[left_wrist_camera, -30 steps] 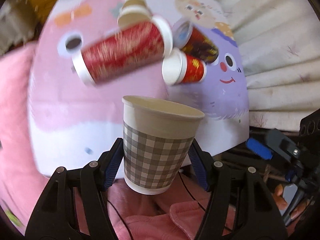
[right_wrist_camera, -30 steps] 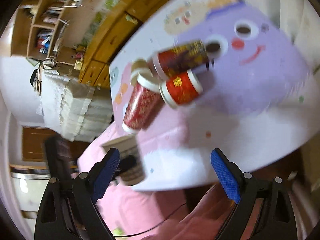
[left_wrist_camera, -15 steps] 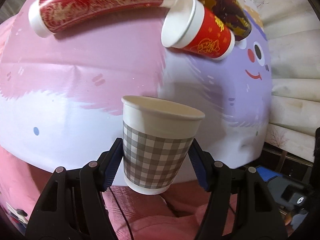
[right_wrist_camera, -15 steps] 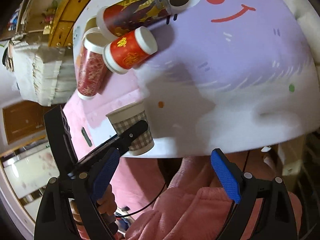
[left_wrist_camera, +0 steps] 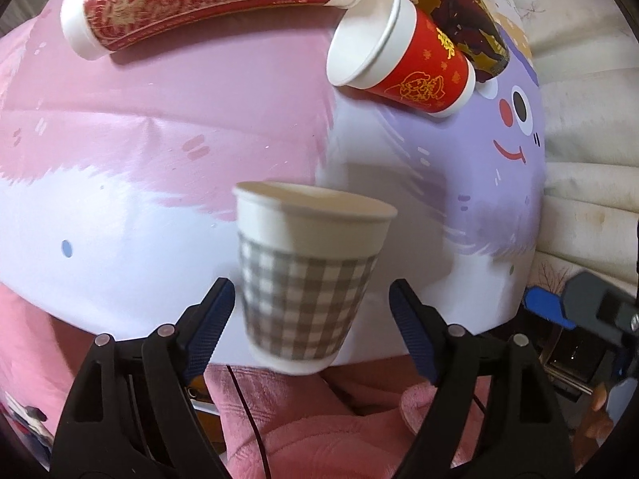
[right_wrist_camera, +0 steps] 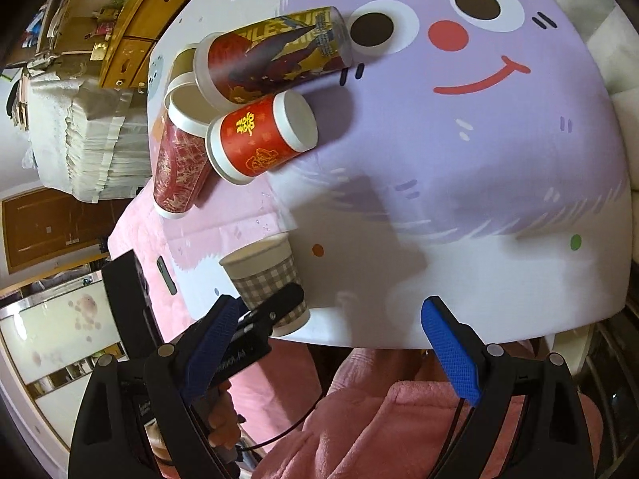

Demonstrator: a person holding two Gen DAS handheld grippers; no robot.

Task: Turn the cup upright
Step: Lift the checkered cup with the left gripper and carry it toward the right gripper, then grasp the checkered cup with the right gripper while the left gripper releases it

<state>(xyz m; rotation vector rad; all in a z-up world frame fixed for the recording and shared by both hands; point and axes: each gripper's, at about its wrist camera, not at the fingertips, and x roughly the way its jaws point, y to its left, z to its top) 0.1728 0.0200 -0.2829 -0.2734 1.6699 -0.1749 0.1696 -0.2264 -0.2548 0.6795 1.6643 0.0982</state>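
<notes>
Cluster of cups lying on their sides at far end of bench: tall red-and-gold cup, short red cup, dark printed cup, touching one another. Grey checked paper cup upright, mouth up, blurred, at near bench edge between pads of left tool. Left tool now spread, clear of cup; half a second ago clamped on it. Right tool spread wide, empty, near bench edge.

- Checked cup: grey-and-white check, white rim.
- Short cup: red, gold print.
- Tall cup: dark red, gold pattern.
- Tablecloth: pink, lilac, white.
- Finger pads: blue.
</notes>
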